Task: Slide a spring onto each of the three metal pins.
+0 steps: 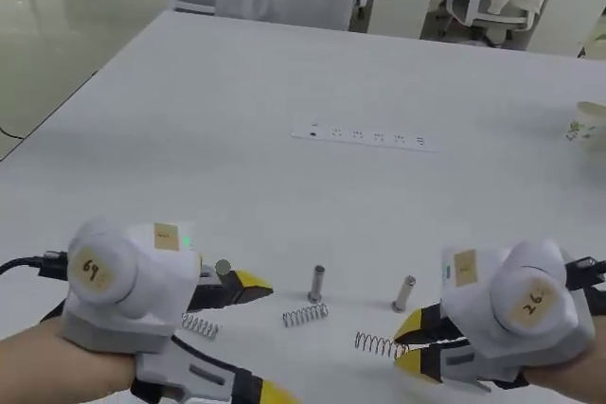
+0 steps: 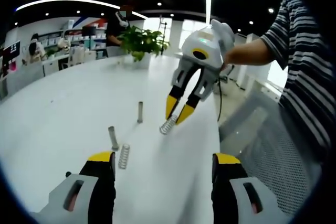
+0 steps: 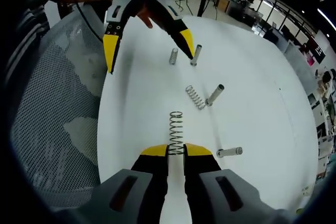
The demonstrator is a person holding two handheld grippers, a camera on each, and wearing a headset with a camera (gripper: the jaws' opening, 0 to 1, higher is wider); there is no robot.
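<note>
Our right claw [image 3: 176, 150] clamped a spring [image 3: 175, 127] near the surface's [image 1: 284, 92] front edge; our left claw [image 2: 164, 158] gaped. Next, we judged: thread the nearest pin [image 3: 229, 152].

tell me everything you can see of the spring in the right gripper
The spring is a thin, straight coil of bare silvery wire, evenly wound. The right gripper pinches one end between its yellow-tipped jaws; the rest sticks straight out ahead of them, low over the white table. Whether its free end touches the table cannot be told.
</note>
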